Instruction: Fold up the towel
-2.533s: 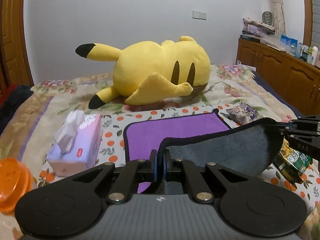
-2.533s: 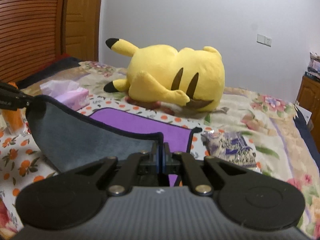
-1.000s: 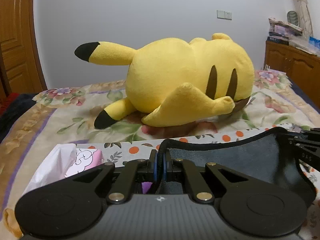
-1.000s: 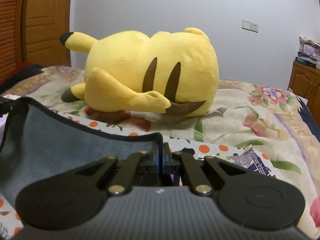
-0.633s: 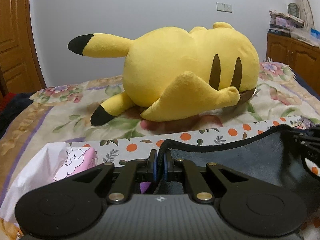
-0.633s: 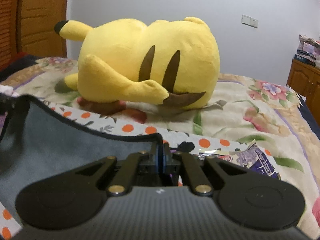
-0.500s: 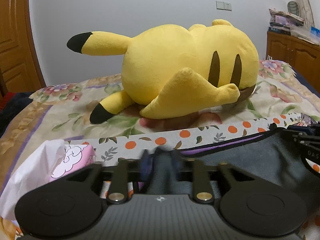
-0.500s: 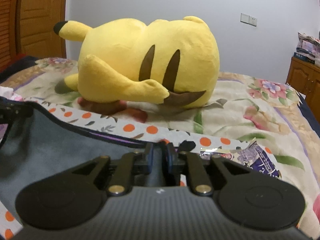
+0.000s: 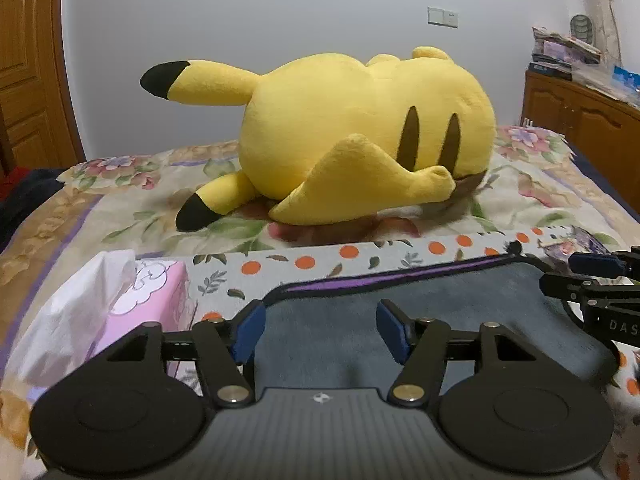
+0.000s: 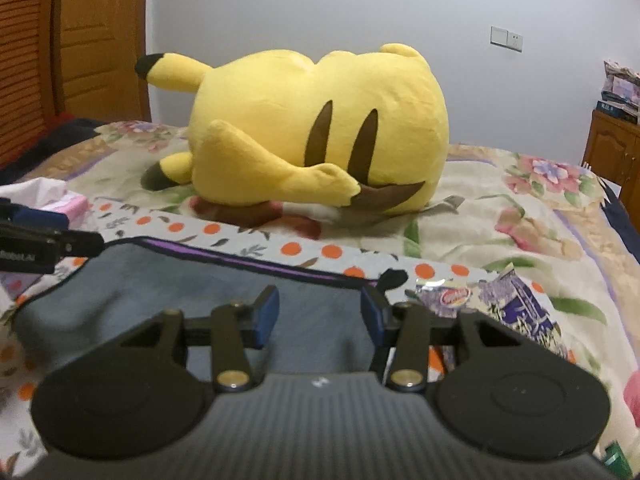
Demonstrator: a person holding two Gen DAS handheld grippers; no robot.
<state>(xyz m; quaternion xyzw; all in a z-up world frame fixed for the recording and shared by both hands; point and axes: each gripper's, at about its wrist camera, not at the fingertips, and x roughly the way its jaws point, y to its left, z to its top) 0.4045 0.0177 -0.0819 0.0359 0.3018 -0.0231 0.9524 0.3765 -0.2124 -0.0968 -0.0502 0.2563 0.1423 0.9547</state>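
Note:
The towel (image 9: 460,312) lies folded on the orange-dotted cloth, grey side up, with a thin purple strip showing along its far edge; it also shows in the right wrist view (image 10: 192,292). My left gripper (image 9: 322,330) is open just above the towel's near left part, holding nothing. My right gripper (image 10: 318,316) is open above the towel's right corner, empty. Each gripper shows at the edge of the other's view.
A big yellow plush toy (image 9: 360,148) lies behind the towel on the floral bed. A pink tissue box (image 9: 132,300) stands at the left. A purple snack bag (image 10: 508,300) lies at the right. A wooden cabinet (image 9: 580,120) is at far right.
Both grippers carried the towel's near edge forward over the purple side, lowered it, then opened and let go. The towel now lies folded with grey up.

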